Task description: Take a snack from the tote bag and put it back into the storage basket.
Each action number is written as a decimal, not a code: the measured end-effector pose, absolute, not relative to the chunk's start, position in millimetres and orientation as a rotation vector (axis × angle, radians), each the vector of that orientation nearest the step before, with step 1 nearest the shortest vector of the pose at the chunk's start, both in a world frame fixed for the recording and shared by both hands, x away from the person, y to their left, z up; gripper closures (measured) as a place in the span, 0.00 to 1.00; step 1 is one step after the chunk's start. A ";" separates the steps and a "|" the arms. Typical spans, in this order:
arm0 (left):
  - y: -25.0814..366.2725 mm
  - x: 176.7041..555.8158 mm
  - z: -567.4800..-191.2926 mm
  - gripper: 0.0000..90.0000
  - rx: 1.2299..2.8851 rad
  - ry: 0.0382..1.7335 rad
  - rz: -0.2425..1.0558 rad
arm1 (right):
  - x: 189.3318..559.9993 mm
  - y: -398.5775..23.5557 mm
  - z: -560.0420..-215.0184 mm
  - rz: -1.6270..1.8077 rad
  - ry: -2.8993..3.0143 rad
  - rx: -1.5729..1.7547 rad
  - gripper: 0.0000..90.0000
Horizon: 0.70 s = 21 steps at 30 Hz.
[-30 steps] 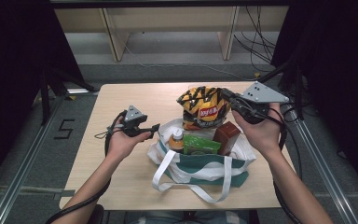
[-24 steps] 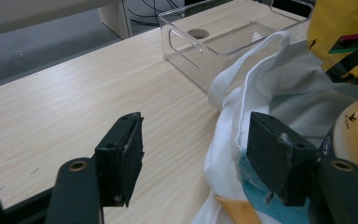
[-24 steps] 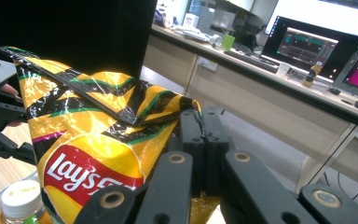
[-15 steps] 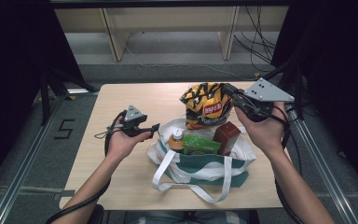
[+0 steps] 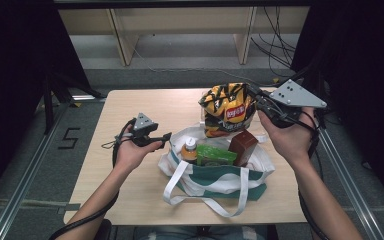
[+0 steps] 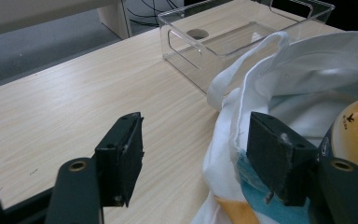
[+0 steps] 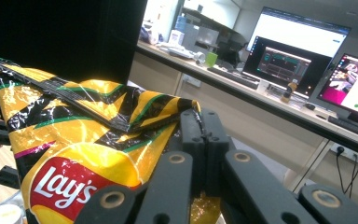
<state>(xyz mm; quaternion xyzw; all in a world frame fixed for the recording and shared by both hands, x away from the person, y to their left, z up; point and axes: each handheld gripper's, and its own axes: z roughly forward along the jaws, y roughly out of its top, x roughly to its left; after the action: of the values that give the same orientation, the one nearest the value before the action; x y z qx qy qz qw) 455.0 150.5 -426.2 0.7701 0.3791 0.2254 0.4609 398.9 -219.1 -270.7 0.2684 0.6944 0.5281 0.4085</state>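
right gripper (image 7: pixel 200 135): jaws clamped on top corner of yellow-and-black crinkly chip bag (image 5: pixel 226 107), held above white-and-green cloth tote bag (image 5: pixel 215 172) on light wooden table (image 5: pixel 130 105) | left gripper (image 6: pixel 193 161): jaws spread, straddling the tote's white rim, nothing gripped | clear plastic bin (image 6: pixel 242 32) beyond tote

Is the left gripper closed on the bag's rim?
No, the left gripper has its jaws open, one on each side of the bag rim.

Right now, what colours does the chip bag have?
The chip bag is yellow with black stripes and a red logo, best seen in the right gripper view.
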 end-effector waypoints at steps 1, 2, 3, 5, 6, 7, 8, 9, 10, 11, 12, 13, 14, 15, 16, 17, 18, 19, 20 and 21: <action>150.5 455.0 -426.2 0.40 1.895 0.933 0.555 | 398.5 -219.5 -270.4 1.331 1.749 0.679 1.00; 150.7 455.3 -426.3 0.40 1.896 0.931 0.551 | 398.3 -220.2 -269.6 1.334 1.740 0.684 1.00; 150.7 455.3 -426.3 0.40 1.896 0.931 0.551 | 398.3 -220.2 -269.6 1.334 1.740 0.684 1.00; 150.5 455.4 -426.5 0.40 1.898 0.930 0.555 | 397.5 -222.8 -266.6 1.338 1.725 0.685 1.00; 150.5 455.4 -426.5 0.40 1.898 0.930 0.555 | 396.9 -222.9 -266.1 1.341 1.725 0.691 1.00; 150.5 455.5 -426.6 0.40 1.900 0.928 0.556 | 396.9 -222.9 -266.1 1.341 1.725 0.691 1.00; 150.3 455.4 -426.8 0.40 1.900 0.928 0.554 | 396.1 -224.3 -264.2 1.340 1.719 0.683 1.00; 150.3 455.4 -426.7 0.40 1.900 0.928 0.554 | 396.1 -224.9 -263.4 1.334 1.711 0.676 1.00; 150.3 455.4 -426.6 0.40 1.900 0.927 0.556 | 394.8 -224.4 -263.3 1.350 1.713 0.698 1.00; 150.2 455.3 -426.4 0.40 1.899 0.928 0.556 | 395.6 -226.1 -261.9 1.338 1.708 0.672 1.00; 150.2 455.3 -426.4 0.40 1.899 0.928 0.556 | 395.6 -226.1 -261.9 1.338 1.708 0.672 1.00; 150.3 455.5 -426.3 0.40 1.898 0.925 0.552 | 394.2 -226.7 -261.1 1.342 1.698 0.690 1.00; 150.1 455.4 -426.3 0.40 1.897 0.926 0.551 | 394.4 -227.8 -260.3 1.336 1.692 0.681 1.00; 150.1 455.4 -426.3 0.40 1.897 0.926 0.551 | 393.6 -227.8 -260.0 1.341 1.692 0.693 1.00; 149.8 455.1 -426.5 0.40 1.896 0.930 0.553 | 393.4 -228.0 -259.7 1.344 1.693 0.693 1.00; 149.4 455.3 -426.9 0.40 1.897 0.931 0.552 | 393.0 -228.3 -258.9 1.347 1.689 0.695 1.00; 149.4 455.3 -426.9 0.40 1.897 0.931 0.552 | 393.0 -228.3 -258.9 1.347 1.689 0.695 1.00; 148.6 455.4 -427.4 0.40 1.898 0.934 0.548 | 392.5 -230.0 -257.2 1.337 1.692 0.689 1.00; 148.6 455.4 -427.4 0.40 1.898 0.934 0.548 | 392.5 -230.0 -257.2 1.337 1.692 0.689 1.00; 148.3 455.9 -427.6 0.40 1.897 0.929 0.542 | 392.8 -231.1 -256.0 1.334 1.684 0.694 1.00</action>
<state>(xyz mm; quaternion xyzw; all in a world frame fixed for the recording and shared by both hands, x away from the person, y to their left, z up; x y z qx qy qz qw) 455.9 148.3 -427.6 0.7715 0.3778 0.2204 0.4621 392.8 -231.1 -256.0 0.2779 0.6741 0.5342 0.4278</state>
